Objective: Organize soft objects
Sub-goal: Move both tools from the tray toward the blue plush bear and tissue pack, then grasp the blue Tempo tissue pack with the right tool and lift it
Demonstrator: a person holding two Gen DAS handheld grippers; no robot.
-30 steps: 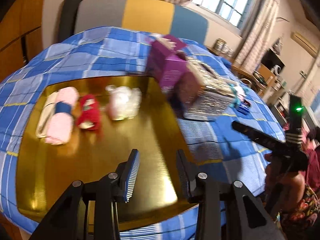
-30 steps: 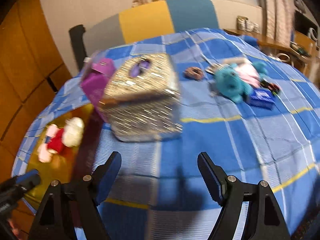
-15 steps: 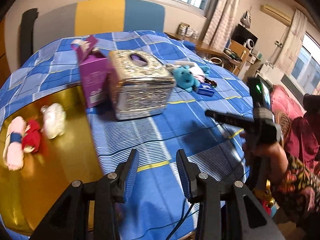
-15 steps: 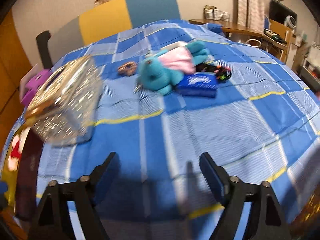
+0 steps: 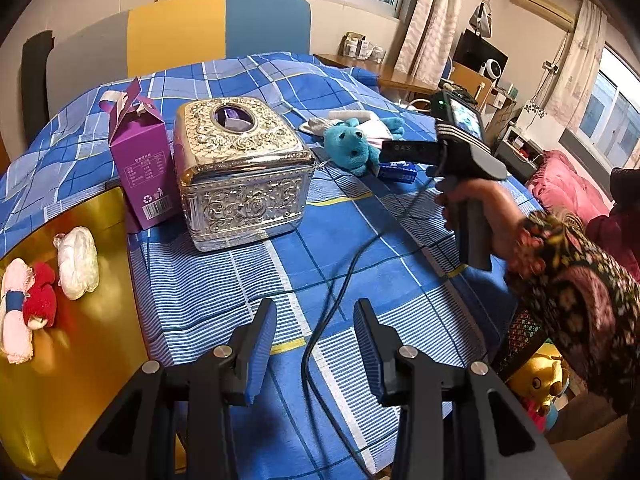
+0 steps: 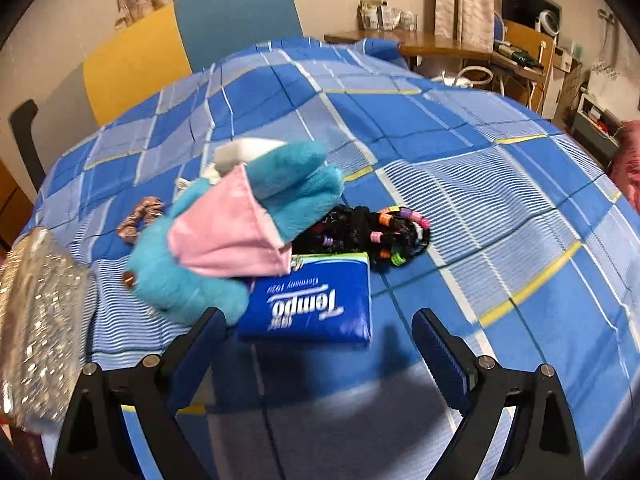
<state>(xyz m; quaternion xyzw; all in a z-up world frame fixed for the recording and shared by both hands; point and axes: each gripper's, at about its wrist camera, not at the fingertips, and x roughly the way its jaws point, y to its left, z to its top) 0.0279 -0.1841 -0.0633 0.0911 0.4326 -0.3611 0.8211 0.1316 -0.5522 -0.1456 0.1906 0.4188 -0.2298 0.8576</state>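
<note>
right tool (image 6: 320, 344) released | left tool (image 5: 314, 344) released | tissue pack (image 6: 312, 304) touching teal plush (image 6: 192, 276)

An ornate silver embossed tissue box (image 5: 243, 168) stands on the blue checked tablecloth (image 5: 280, 76) covering the tabletop, touching a purple paper carton (image 5: 143, 164) on its left. A blue Tempo tissue packet (image 6: 310, 300) lies flat, just beside a black bundle of hair ties with coloured beads (image 6: 368, 236). A brown scrunchie (image 6: 140, 218) lies farther back.
</note>
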